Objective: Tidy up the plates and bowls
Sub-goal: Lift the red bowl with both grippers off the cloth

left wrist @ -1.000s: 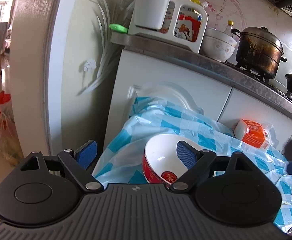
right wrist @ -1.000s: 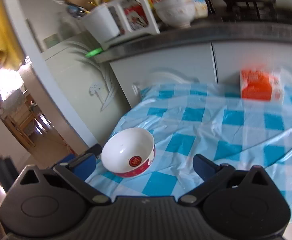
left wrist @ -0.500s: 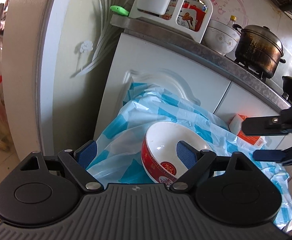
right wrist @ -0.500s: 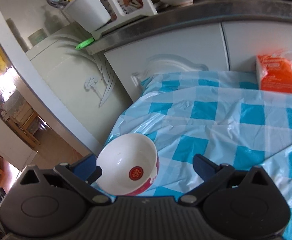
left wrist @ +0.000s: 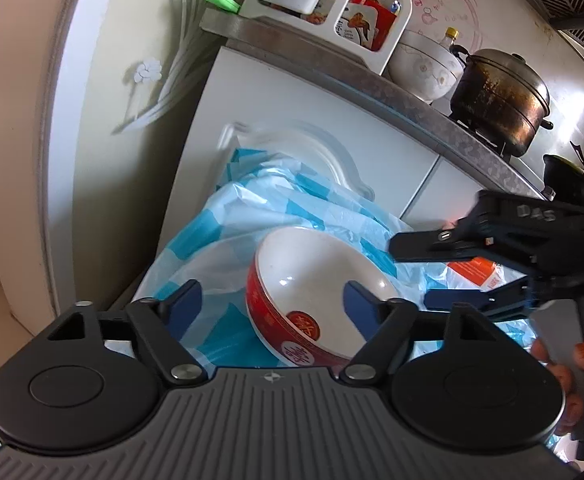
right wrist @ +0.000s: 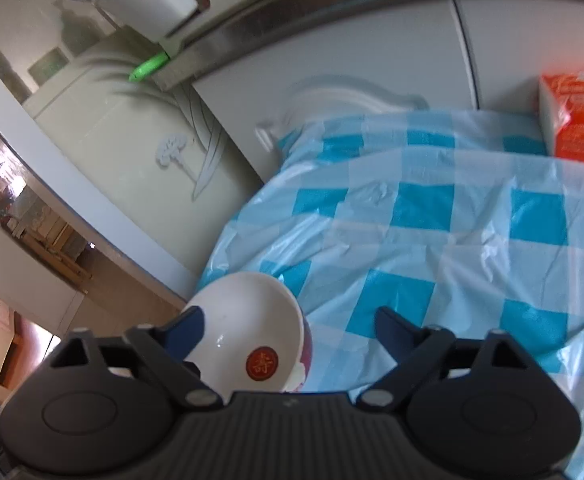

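Observation:
A white bowl [left wrist: 312, 280] with a red outside and a red emblem sits on the blue-checked cloth [right wrist: 432, 216] near the table's left corner. My left gripper [left wrist: 272, 308] straddles its near-left wall, one finger inside and one outside. The jaws are closing, with gaps still showing at the pads. My right gripper [right wrist: 290, 326] comes in over the bowl [right wrist: 244, 332] from the right; its left finger is above the bowl's inside and its right finger is outside. Its jaws are closing too, and no pad presses the rim. The left wrist view shows the right gripper [left wrist: 424, 270] beside the bowl.
An orange packet [right wrist: 576, 120] lies at the table's far side against white cabinet doors [left wrist: 292, 120]. On the counter above stand a white rack [left wrist: 332, 4], a white patterned bowl [left wrist: 424, 64] and a dark pot [left wrist: 500, 96]. A tall pale fridge door [left wrist: 104, 100] stands on the left. A hand [left wrist: 564, 360] holds the right gripper.
The right gripper has moved in and down toward the bowl and now shows in the left wrist view. Both pairs of jaws have narrowed. The bowl has stayed put.

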The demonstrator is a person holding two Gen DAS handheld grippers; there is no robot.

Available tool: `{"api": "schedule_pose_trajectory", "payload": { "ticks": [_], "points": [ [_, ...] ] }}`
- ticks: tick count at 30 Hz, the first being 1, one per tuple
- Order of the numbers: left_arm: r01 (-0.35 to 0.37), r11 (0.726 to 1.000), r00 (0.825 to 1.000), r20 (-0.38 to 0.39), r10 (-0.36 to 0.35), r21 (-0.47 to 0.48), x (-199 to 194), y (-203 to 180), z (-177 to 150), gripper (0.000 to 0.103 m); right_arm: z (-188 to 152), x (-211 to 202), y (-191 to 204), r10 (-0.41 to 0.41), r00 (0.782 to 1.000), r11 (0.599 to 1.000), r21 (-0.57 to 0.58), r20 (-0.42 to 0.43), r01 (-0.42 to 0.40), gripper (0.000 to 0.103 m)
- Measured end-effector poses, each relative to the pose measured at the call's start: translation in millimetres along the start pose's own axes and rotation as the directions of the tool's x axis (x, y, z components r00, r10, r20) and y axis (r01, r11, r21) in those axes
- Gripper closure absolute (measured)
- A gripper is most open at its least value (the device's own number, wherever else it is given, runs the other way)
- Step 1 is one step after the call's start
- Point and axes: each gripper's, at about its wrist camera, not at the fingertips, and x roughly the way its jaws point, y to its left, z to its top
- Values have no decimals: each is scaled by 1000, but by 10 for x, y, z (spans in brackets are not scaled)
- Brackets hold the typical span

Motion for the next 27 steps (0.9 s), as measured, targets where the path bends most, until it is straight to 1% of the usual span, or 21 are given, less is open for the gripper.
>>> {"api": "schedule_pose_trajectory", "payload": {
  "ticks": [1,3,4,6,9,10,14,17,21,23,25,27],
  "points": [
    [4,1000,1000,-4,-4,-4,13,3,-2,21,4,34,-8,3,1000,1000,-1,-11,-3,19],
    [9,1000,1000,-17,-9,-15,48,12,-8,31,5,93,-27,1,999,1000,4,-32,-1,20],
    [11,1000,1000,-25,-11,-19,66,18,-12,33,4,124,-46,2,999,1000,13,-42,-2,20],
    [13,999,999,-46,-15,-34,106,29,-24,44,-9,186,-109,17,998,999,47,-60,-14,19],
    [28,997,998,-62,-32,-71,142,55,-23,54,-28,246,-179,36,997,996,87,-76,-29,19],
    [36,996,997,-64,-41,-83,146,63,-19,55,-32,260,-187,40,996,995,89,-79,-33,20],
    [32,995,997,-60,-38,-96,153,57,-20,59,-38,287,-184,56,995,995,90,-89,-48,21],
    [31,994,998,-56,-37,-103,150,53,-27,60,-32,322,-172,94,991,992,93,-100,-85,21],
    [48,990,997,-56,-56,-136,168,97,-41,59,-38,390,-146,145,982,986,100,-118,-133,21],
    [55,986,996,-57,-65,-155,184,114,-45,59,-41,415,-137,164,979,982,111,-124,-151,22],
    [56,986,996,-54,-66,-158,188,110,-48,59,-46,419,-120,183,976,979,110,-119,-170,28],
    [57,985,997,-49,-65,-162,188,108,-51,59,-50,420,-97,186,975,979,101,-118,-175,28]
  ]
}}
